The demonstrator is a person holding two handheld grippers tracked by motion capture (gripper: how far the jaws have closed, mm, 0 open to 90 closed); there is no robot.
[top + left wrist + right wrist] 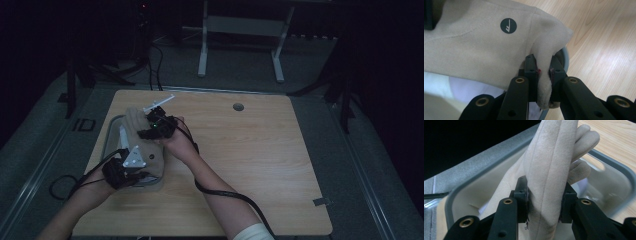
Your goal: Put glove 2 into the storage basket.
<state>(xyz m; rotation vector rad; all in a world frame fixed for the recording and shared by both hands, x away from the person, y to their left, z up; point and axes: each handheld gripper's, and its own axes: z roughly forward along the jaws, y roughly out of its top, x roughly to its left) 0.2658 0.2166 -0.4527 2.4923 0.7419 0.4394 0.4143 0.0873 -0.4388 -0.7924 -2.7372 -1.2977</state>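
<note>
The beige cloth (pixel 145 150) lies over a grey tray (pixel 111 126) at the table's (pixel 250 165) nine o'clock. It looks soft and light, best taken by folded edges. Left gripper (pixel 545 75) pinches a corner; right gripper (pixel 546 195) pinches a thick fold.
</note>
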